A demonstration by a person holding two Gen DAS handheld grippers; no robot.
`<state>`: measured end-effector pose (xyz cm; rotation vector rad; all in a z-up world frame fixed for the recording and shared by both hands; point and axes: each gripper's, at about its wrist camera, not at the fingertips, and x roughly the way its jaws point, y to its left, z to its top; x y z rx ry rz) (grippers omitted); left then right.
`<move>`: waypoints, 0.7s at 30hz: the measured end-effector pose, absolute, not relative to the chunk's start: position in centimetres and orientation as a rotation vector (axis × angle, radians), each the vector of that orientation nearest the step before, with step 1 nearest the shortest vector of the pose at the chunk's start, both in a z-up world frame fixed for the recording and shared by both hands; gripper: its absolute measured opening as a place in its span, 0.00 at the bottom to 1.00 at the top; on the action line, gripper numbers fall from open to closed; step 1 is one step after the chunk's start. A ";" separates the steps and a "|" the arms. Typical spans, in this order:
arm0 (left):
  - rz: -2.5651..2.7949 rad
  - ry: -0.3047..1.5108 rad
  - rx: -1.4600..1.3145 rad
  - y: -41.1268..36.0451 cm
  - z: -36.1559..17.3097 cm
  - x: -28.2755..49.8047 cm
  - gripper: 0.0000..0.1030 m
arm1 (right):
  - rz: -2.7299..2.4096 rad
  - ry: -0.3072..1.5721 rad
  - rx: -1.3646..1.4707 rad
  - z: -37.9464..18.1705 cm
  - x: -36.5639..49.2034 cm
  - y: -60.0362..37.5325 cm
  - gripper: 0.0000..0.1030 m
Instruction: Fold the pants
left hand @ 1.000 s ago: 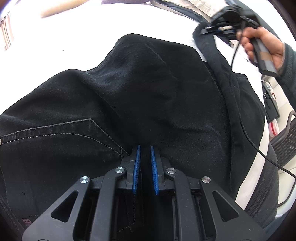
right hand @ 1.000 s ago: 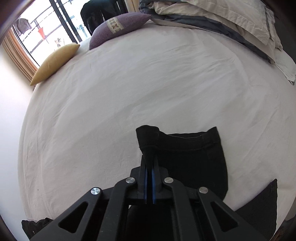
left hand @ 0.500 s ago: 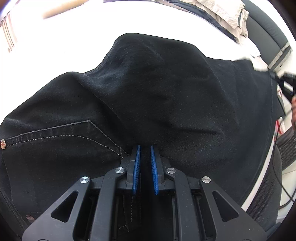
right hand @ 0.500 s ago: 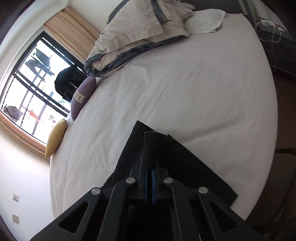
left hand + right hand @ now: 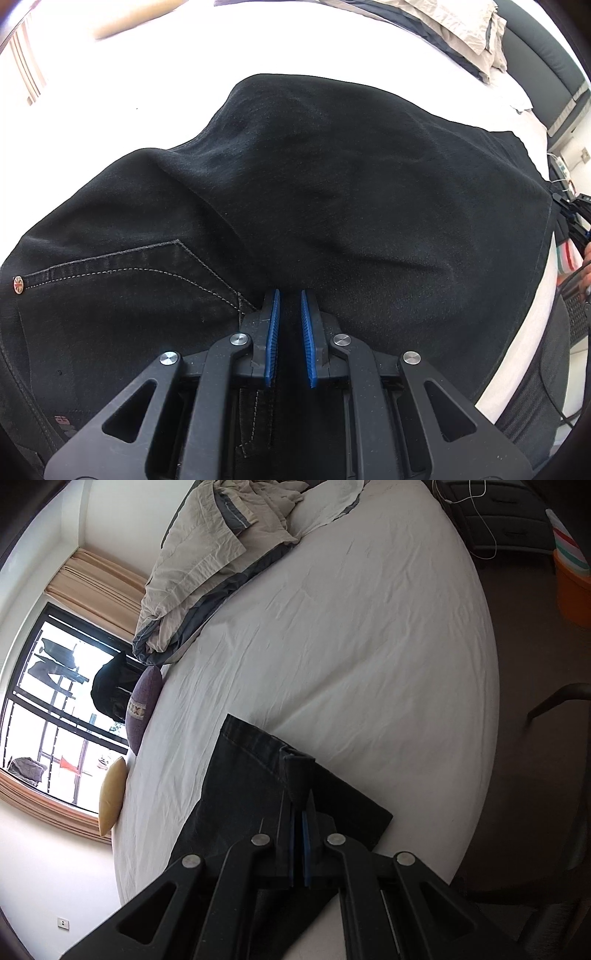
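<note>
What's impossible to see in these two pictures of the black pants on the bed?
- Left wrist view: the pants run off the left and bottom edges, so waistband and length are unseen.
- Left claw: dark cloth between its pads hides whether it grips.
- Right wrist view: the right claw covers the hem it pinches.
- Left wrist view: the bed is overexposed.
</note>
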<state>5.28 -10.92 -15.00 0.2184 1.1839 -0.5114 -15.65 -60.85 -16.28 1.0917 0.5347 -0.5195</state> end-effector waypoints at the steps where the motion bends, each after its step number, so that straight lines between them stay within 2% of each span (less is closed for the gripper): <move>1: -0.511 1.184 0.224 -11.0 -14.9 5.3 0.12 | -0.521 0.537 1.096 -16.3 -15.7 -60.9 0.03; 21: -0.520 1.139 0.293 -12.2 -13.4 3.6 0.12 | -0.544 0.588 1.236 -19.8 -17.3 -61.5 0.02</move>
